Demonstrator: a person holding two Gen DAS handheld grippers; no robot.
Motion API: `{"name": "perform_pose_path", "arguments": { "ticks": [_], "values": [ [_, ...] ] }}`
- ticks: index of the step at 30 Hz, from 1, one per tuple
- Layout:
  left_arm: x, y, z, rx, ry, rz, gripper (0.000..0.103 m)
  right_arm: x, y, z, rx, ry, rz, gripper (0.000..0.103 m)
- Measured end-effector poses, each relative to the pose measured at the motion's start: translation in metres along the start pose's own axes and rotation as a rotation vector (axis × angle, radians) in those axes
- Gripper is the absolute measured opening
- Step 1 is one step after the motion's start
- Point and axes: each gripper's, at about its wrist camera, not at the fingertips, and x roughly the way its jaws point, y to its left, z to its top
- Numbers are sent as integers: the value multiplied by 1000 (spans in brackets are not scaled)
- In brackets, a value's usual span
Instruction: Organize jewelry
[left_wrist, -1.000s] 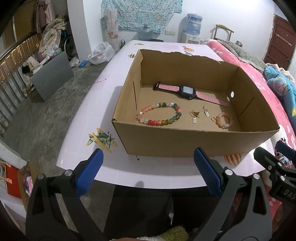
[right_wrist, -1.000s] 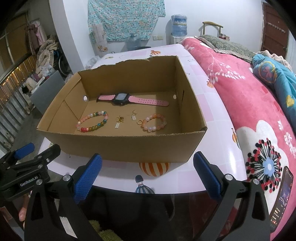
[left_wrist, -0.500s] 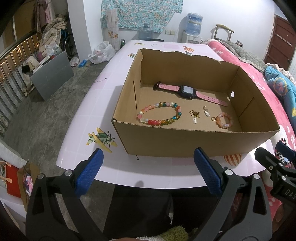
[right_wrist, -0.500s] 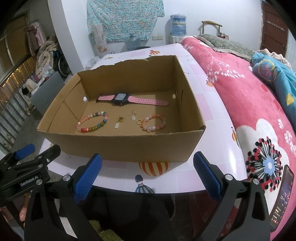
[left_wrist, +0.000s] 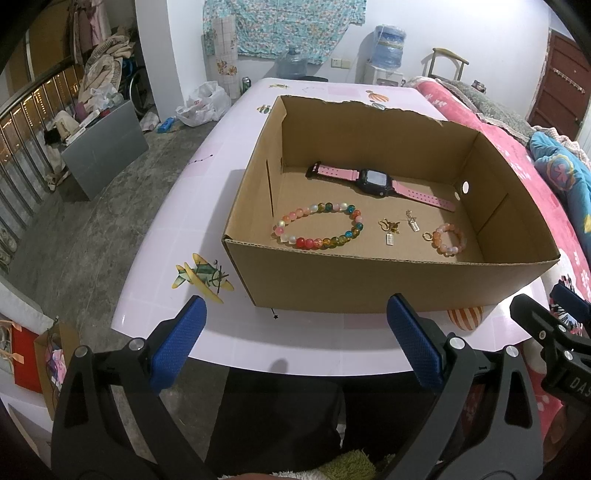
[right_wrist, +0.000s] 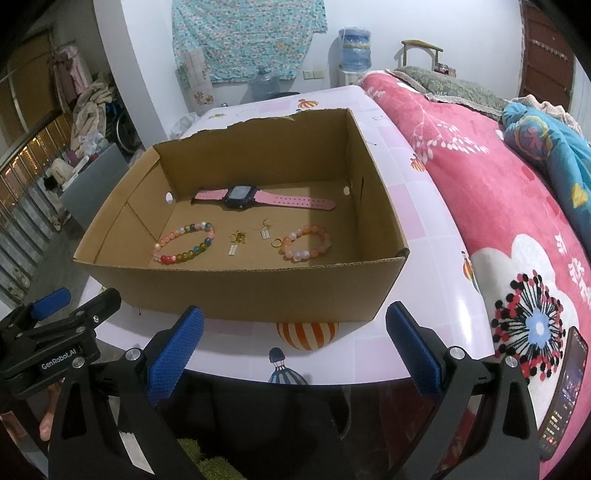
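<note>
both grippers idle at the near edge of the pink table (left_wrist: 155, 266), short of the cardboard box (left_wrist: 369, 280). left gripper (left_wrist: 295, 343) jaws spread wide, nothing between the blue pads (left_wrist: 177, 343). right gripper (right_wrist: 295, 347) same: spread wide, empty, pads (right_wrist: 413, 347) clear of the box wall.

all jewelry sits on the box floor:
- pink-strap watch (left_wrist: 376, 182) with black case, laid flat along the far wall
- multicolour bead bracelet (left_wrist: 317, 226) in the near-left part of the floor as the left camera sees it
- small gold charm (left_wrist: 389, 229) and a second small charm (left_wrist: 413, 221) just beside it, between the two bracelets
- peach bead bracelet (left_wrist: 448, 238) with a gold ring, toward the right side wall

items lie apart from each other, none touching a gripper.

right camera also catches the left gripper's body at its lower left, and a phone (right_wrist: 563, 391) lying on the red floral blanket (right_wrist: 498, 206) at the right.
</note>
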Motion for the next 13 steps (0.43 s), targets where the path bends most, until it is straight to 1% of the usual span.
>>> {"name": "perform_pose_path", "arguments": {
  "ticks": [13],
  "values": [
    [0,1,-1,-2,3,0,95,0,0,-1,4,2,1,96]
  ]
}}
